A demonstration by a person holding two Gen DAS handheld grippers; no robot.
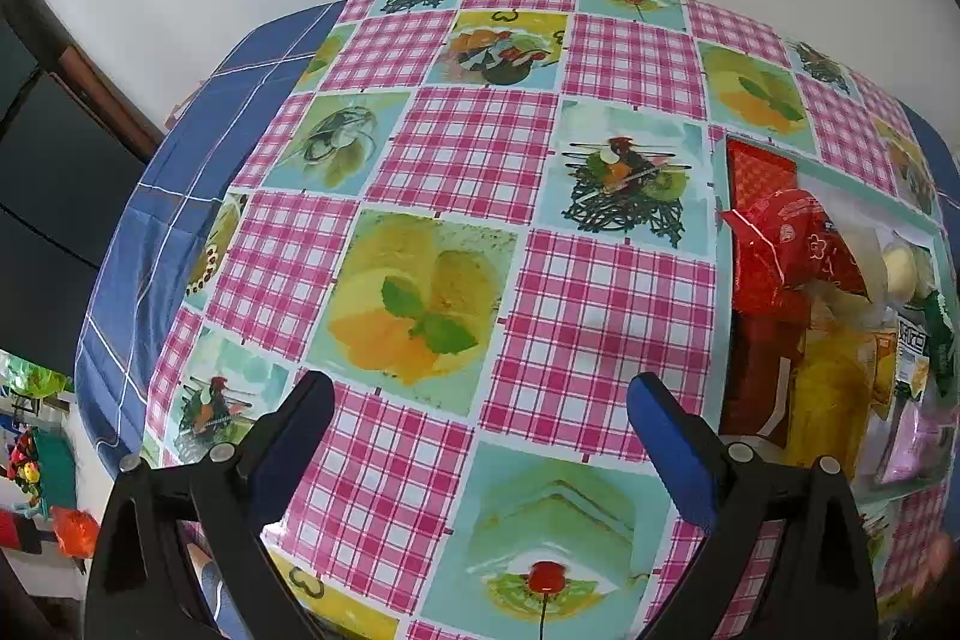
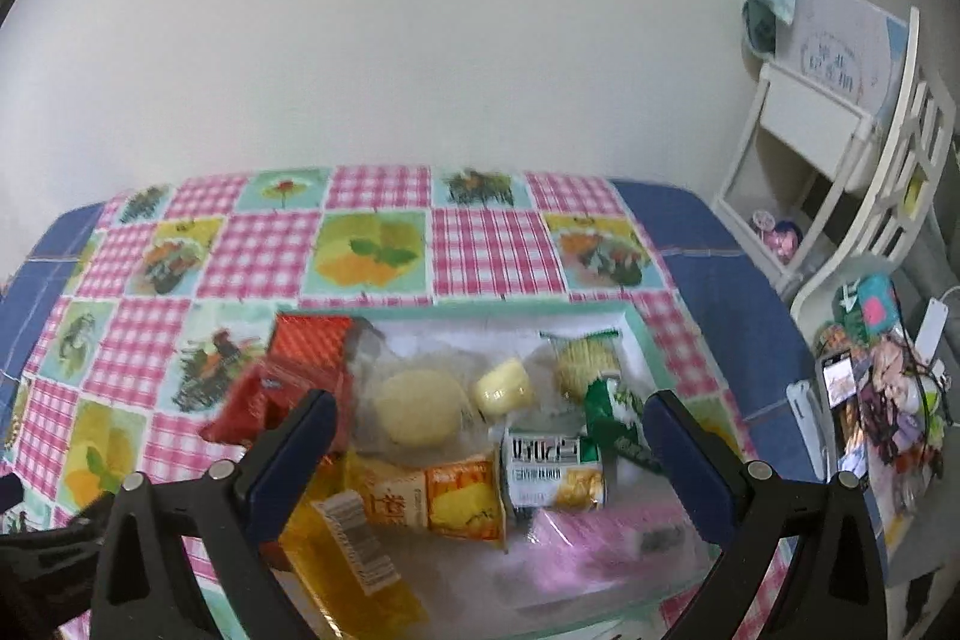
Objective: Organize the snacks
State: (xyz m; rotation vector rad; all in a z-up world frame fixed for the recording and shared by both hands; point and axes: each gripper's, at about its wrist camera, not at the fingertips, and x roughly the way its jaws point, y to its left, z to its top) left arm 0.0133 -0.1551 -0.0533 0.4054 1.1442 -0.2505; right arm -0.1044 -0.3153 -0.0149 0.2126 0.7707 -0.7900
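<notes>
A shallow mint-rimmed tray on the table holds several snacks: red packets, a round pale bun in clear wrap, a small yellow cake, an orange packet, a yellow bag, a pink packet. My right gripper is open and empty above the tray. My left gripper is open and empty over bare tablecloth, left of the tray and its red packet.
The table has a pink-check and fruit-print cloth over a blue cover. A white wall stands behind. A white shelf and cluttered items are to the right of the table.
</notes>
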